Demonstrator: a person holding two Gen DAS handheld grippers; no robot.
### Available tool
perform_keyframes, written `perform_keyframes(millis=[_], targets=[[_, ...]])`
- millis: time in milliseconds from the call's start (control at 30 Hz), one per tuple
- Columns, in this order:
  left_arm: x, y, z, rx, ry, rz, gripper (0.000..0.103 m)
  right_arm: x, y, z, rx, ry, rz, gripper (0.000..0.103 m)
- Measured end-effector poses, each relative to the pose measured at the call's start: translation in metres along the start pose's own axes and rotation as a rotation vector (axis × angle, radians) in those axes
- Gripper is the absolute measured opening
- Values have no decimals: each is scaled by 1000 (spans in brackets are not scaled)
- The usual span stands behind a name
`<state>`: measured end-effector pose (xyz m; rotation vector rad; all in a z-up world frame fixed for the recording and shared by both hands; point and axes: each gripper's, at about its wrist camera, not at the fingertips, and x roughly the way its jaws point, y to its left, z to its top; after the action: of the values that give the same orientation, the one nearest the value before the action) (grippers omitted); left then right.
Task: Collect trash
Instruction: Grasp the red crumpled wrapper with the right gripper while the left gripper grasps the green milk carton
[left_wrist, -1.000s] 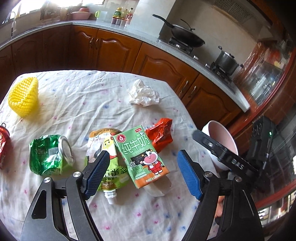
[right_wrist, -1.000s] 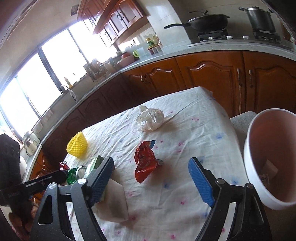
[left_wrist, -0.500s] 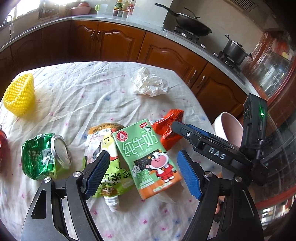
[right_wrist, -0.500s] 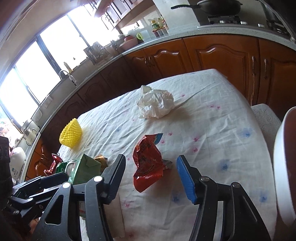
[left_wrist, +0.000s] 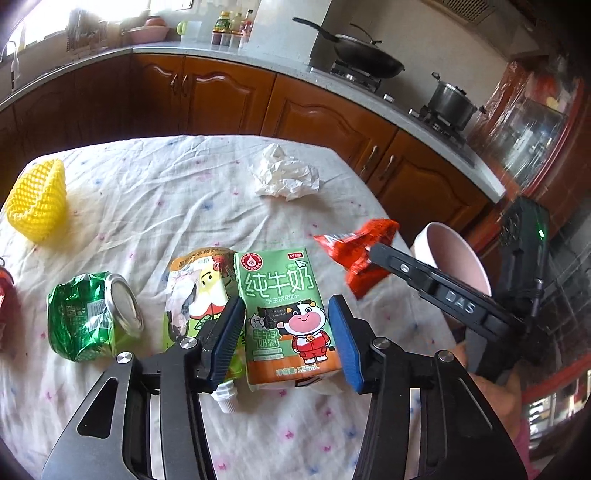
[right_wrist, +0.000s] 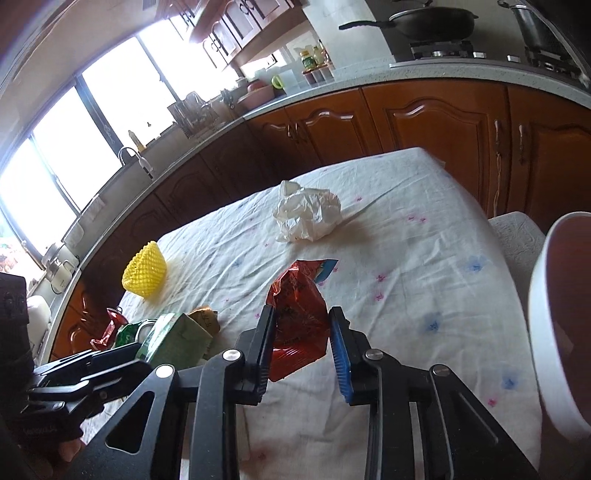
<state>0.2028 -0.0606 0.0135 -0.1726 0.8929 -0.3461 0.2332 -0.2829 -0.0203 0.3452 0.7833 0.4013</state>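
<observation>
A green and orange milk carton (left_wrist: 286, 314) lies on the tablecloth between the fingers of my left gripper (left_wrist: 286, 339), which has closed in on its sides. My right gripper (right_wrist: 301, 350) has its fingers around a crumpled red wrapper (right_wrist: 297, 317), also seen in the left wrist view (left_wrist: 360, 247); the pads sit at its sides. A fruit pouch (left_wrist: 195, 291), a crushed green can (left_wrist: 90, 317), a yellow foam net (left_wrist: 38, 205) and a crumpled white tissue (left_wrist: 286, 175) lie on the table. A pink-white bin (right_wrist: 561, 332) stands at the right table edge.
A crushed red can (right_wrist: 107, 328) lies at the table's left edge. The table's cloth (left_wrist: 147, 192) is wrinkled. Wooden kitchen cabinets (left_wrist: 207, 96) and a counter with a wok (left_wrist: 365, 61) and a pot (left_wrist: 450, 101) run behind the table.
Both grippers have narrowed. The left one has moved forward and closed around the milk carton. The right one has moved in and closed around the red wrapper.
</observation>
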Motion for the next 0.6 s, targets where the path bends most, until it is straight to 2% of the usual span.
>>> perform_keyframes(millis=[333, 600], targets=[[-21, -17, 2, 36, -57, -37, 43, -57, -2, -9, 14, -89, -14, 29], [-23, -48, 2, 91, -71, -75, 42, -94, -16, -19, 42, -138, -37, 29]])
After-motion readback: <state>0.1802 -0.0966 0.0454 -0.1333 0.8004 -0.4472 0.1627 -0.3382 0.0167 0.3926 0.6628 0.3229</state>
